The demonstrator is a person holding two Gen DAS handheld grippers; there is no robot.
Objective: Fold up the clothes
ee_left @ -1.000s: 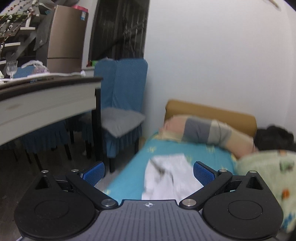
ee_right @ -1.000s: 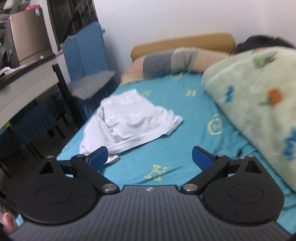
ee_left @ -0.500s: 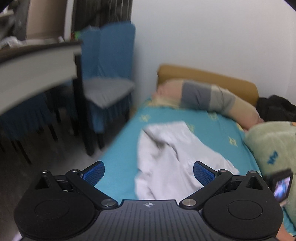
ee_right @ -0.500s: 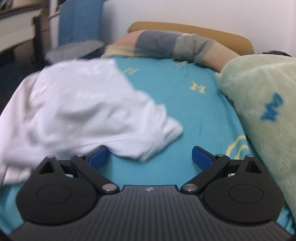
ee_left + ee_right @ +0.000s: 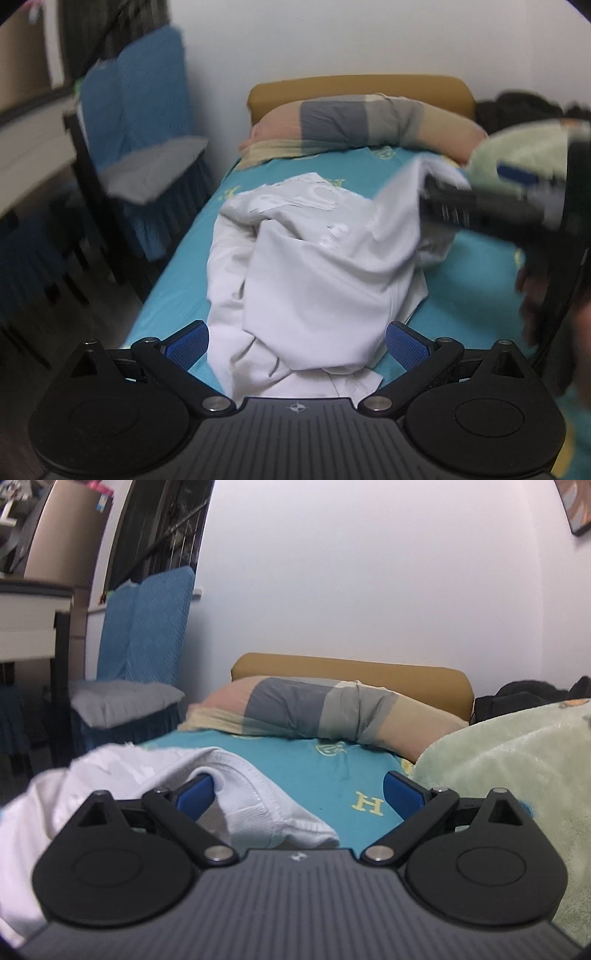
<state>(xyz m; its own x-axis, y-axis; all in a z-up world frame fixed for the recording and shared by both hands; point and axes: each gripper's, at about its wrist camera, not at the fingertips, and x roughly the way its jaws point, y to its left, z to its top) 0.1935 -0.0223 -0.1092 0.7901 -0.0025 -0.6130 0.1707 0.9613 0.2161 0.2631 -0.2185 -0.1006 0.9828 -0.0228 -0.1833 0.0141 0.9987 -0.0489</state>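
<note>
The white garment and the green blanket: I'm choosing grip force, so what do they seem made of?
The white garment looks like thin, matte knit cotton: soft creases and a ribbed, stitched hem in the right wrist view. The green blanket looks like plush fleece: its surface is fuzzy and napped. Neither fibre is certain.

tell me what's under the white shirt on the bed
The white shirt lies crumpled on the teal bedsheet, which shows all around it. Its own folded layers hide whatever sheet or item sits directly beneath, so nothing else can be confirmed.
</note>
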